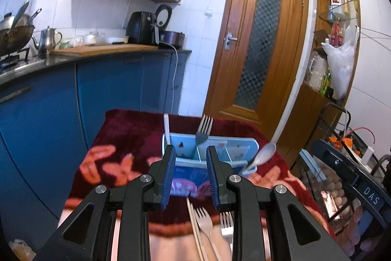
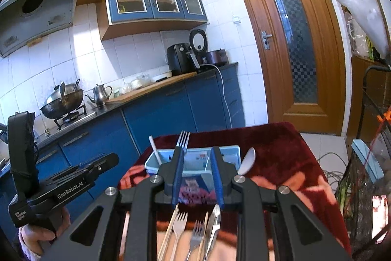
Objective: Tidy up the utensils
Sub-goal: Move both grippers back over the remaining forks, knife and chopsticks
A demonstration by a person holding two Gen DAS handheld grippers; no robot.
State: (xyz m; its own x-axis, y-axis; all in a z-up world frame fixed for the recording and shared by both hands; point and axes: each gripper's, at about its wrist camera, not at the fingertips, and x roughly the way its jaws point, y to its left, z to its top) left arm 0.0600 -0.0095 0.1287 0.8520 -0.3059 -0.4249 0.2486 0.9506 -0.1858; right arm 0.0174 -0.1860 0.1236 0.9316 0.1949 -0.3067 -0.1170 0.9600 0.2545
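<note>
A: On the near edge of the red patterned blanket (image 2: 288, 153), what lies under the grippers?

B: Loose metal forks (image 2: 179, 224), pale wooden chopsticks (image 2: 168, 231) and a pair of steel tongs (image 2: 213, 224), side by side.

A: And the left gripper (image 1: 190, 175)?

B: Its blue pads stand a little apart with nothing between them. The right gripper (image 2: 197, 175) is the same: a narrow gap, holding nothing.

A: Beyond them?

B: A light-blue plastic organizer box (image 1: 251, 146) with dividers. A metal fork (image 1: 204, 129) stands upright in its middle part, a white stick (image 1: 167, 126) in its left part, and a grey spoon (image 1: 265, 153) leans at its right end.

A: Farther back?

B: Blue kitchen cabinets (image 1: 110, 85) and a brown wooden door (image 1: 259, 40).
</note>
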